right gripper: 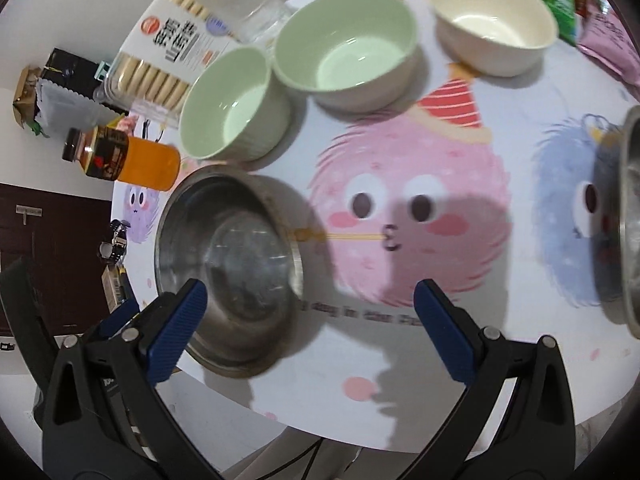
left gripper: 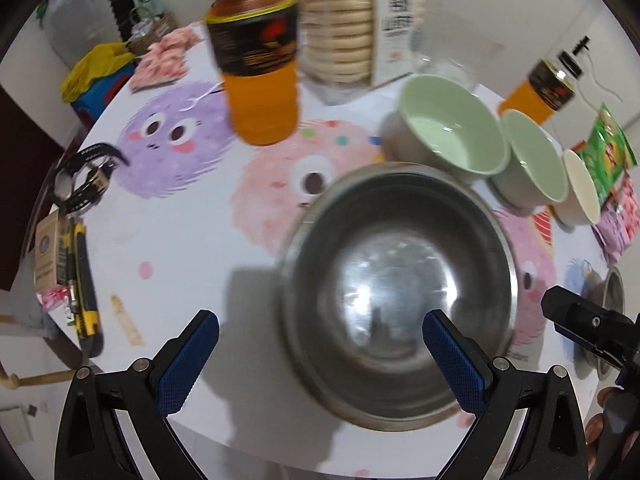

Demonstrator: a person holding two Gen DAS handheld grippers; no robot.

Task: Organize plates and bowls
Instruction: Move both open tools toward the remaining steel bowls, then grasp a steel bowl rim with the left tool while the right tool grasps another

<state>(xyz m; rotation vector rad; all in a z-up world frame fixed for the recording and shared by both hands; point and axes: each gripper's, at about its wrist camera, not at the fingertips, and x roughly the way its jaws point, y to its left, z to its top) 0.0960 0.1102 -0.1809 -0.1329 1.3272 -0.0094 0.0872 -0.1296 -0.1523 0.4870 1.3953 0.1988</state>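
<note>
Both jaws spread wide and empty, left gripper lined up on steel bowl at near table edge, right gripper beside it, presumably for nesting near green bowls.

Two steel bowls, two green bowls, one cream bowl. Two orange bottles, one biscuit pack, one green snack bag, one watch, one glass.
</note>
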